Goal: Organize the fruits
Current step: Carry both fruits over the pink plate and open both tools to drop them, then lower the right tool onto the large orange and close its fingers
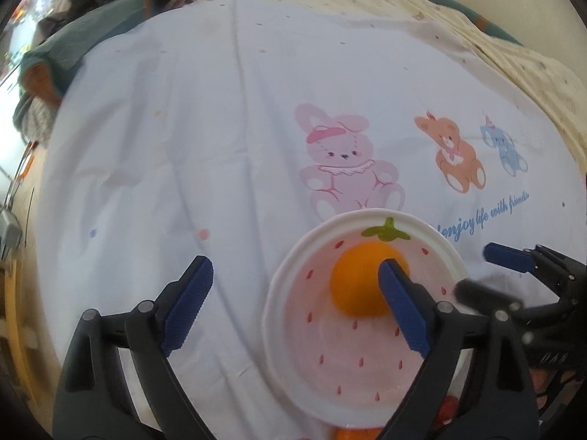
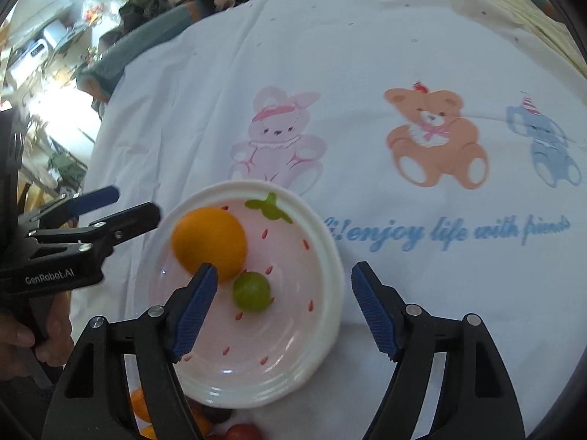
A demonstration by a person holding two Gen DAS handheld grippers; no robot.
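Observation:
A pink strawberry-pattern bowl [image 2: 315,242] with a white rim sits on the cloth-covered table and also shows in the left wrist view [image 1: 293,315]. An orange [image 2: 209,242] lies in it, seen in the left view too [image 1: 356,278], with a green grape [image 2: 251,290] beside it. My right gripper [image 2: 282,308] is open and empty above the bowl. My left gripper [image 1: 297,304] is open and empty at the bowl's left side; it shows in the right wrist view [image 2: 124,203]. More fruit [image 2: 198,418] lies on the table just in front of the bowl, partly hidden.
A white tablecloth [image 1: 183,128] printed with a pink rabbit [image 2: 275,139], a bear [image 2: 433,135] and blue lettering covers the table. Piled clothes and a cushion [image 1: 91,29] lie beyond the far left edge. A cream cloth [image 1: 513,58] lies at the far right.

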